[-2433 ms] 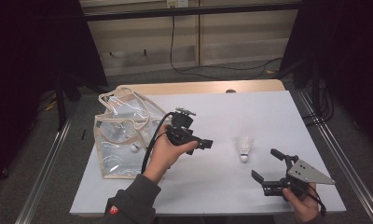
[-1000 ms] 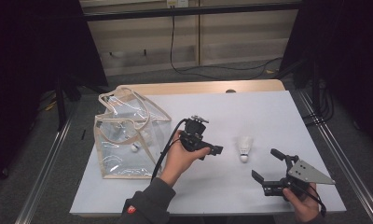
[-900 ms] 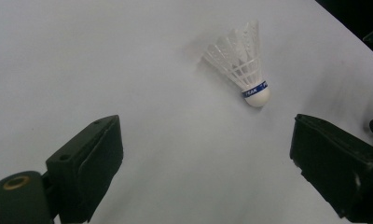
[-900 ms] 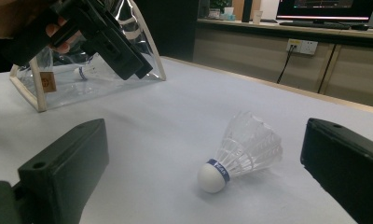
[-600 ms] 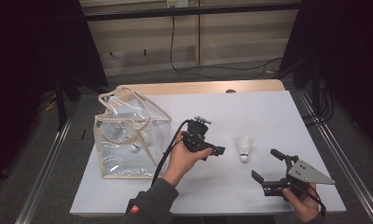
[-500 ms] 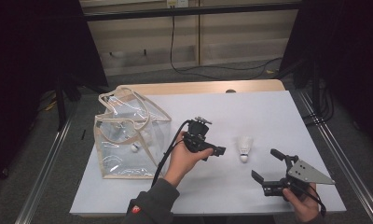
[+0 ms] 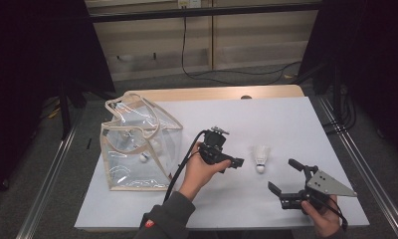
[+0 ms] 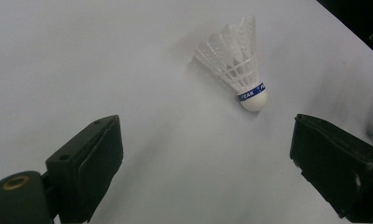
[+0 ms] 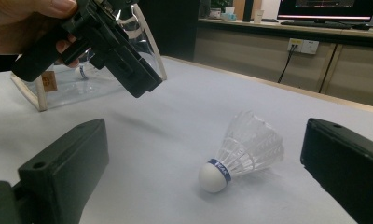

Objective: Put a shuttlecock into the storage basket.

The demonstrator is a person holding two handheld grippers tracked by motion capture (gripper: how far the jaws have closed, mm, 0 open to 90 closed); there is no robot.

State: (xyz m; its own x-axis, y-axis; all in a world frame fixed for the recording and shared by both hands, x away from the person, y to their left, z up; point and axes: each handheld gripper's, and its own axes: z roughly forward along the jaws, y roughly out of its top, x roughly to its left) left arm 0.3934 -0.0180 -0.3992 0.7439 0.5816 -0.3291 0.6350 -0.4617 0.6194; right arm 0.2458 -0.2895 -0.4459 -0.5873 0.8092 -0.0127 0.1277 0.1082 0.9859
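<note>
While a white shuttlecock (image 7: 260, 158) lies on its side on the white table (image 7: 286, 119), the left gripper (image 7: 235, 163) hovers just beside it, jaws spread, and the right gripper (image 7: 286, 178) waits nearby, also spread.

Beige wall panels (image 7: 212, 35) behind, grey floor (image 7: 48, 164) below.

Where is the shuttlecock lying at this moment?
In the high view, the shuttlecock lies on the white table, right of centre, between the left gripper and right gripper.
</note>
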